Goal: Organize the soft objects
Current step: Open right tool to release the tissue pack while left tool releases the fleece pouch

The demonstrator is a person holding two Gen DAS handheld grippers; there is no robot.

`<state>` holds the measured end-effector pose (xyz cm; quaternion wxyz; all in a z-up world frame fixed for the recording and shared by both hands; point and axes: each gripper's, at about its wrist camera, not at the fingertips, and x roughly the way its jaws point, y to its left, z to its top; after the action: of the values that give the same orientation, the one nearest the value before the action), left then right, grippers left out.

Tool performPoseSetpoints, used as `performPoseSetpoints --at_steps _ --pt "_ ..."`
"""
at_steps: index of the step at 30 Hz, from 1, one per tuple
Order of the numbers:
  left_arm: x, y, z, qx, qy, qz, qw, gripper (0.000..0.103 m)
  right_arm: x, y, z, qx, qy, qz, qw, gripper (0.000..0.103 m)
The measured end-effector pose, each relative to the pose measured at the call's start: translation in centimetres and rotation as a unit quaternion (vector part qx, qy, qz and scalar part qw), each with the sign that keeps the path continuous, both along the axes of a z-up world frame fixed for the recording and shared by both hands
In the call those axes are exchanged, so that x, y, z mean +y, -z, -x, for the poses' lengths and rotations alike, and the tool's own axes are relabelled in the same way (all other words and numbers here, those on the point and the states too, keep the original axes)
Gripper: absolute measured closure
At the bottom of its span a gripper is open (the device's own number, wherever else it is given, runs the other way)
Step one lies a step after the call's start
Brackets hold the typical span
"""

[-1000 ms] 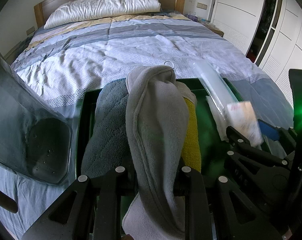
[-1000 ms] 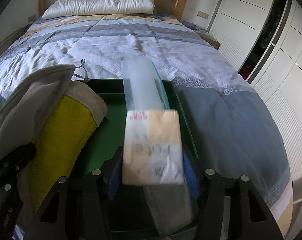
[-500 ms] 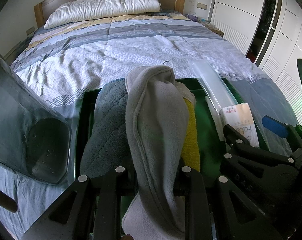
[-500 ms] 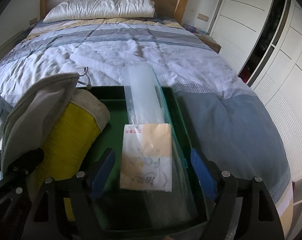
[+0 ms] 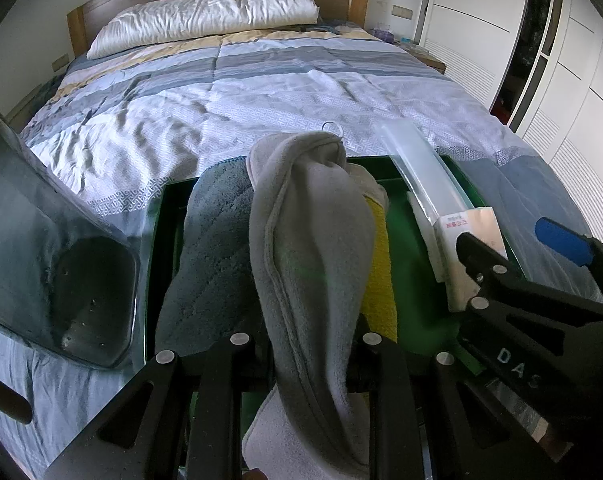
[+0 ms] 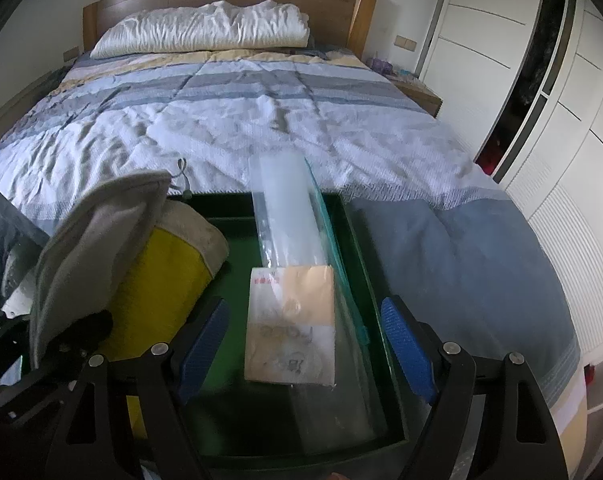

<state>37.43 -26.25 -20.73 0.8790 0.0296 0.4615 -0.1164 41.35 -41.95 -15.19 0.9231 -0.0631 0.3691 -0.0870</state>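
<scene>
My left gripper (image 5: 301, 344) is shut on a light grey fleece cloth (image 5: 305, 248) and holds it upright over a dark green bin (image 5: 163, 200) on the bed. A blue-grey towel (image 5: 209, 248) stands to its left in the bin, a yellow cloth (image 5: 377, 256) to its right. The grey cloth (image 6: 97, 232) and yellow cloth (image 6: 161, 280) also show in the right wrist view. My right gripper (image 6: 307, 340) is open, its blue pads (image 6: 405, 344) either side of a tissue pack (image 6: 293, 328) lying at the bin's right side against a clear plastic packet (image 6: 289, 216).
The bin's right wall (image 6: 365, 256) is close to the tissue pack. A clear plastic lid (image 5: 53, 248) leans at the left. The striped quilt (image 5: 261, 92) stretches ahead to a white pillow (image 5: 205, 20). White wardrobe doors (image 6: 541, 80) stand on the right.
My right gripper opened and let go of the tissue pack, which now lies in the bin, then drew back a little. My left gripper kept still with the grey cloth.
</scene>
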Motion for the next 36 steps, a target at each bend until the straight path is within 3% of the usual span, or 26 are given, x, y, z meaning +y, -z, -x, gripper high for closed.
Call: performPoseSetpoints --at_steps 14,18,20,21,28,31,36 --pt "-0.8 0.0 -0.1 -0.001 0.005 0.002 1.0000 0.081 -0.4 -0.9 1.0 -0.015 0.013 -0.004 1.000 0.021" --pt "-1.1 -0.2 -0.2 -0.003 0.008 0.004 1.0000 0.070 -0.8 -1.3 1.2 -0.018 0.017 -0.004 1.000 0.021" --pt "-1.0 -0.4 -0.1 -0.005 0.009 0.009 0.9999 0.055 -1.0 -1.4 1.3 -0.020 0.020 -0.005 1.000 0.020" --pt "-1.0 -0.5 -0.1 -0.007 0.009 0.013 0.9998 0.052 -1.0 -1.5 1.4 -0.021 0.022 -0.004 1.000 0.020" --pt "-1.0 -0.8 -0.5 -0.009 0.012 0.015 0.9998 0.049 -1.2 -1.7 1.6 -0.023 0.027 -0.006 0.999 0.020" --pt "-1.0 -1.1 -0.5 -0.011 0.016 0.019 0.9996 0.041 -1.3 -1.9 1.7 -0.025 0.028 -0.007 0.999 0.020" --pt "-1.1 -1.8 -0.3 -0.021 0.019 0.028 0.9992 0.038 -1.8 -2.4 2.0 -0.032 0.035 -0.011 0.999 0.020"
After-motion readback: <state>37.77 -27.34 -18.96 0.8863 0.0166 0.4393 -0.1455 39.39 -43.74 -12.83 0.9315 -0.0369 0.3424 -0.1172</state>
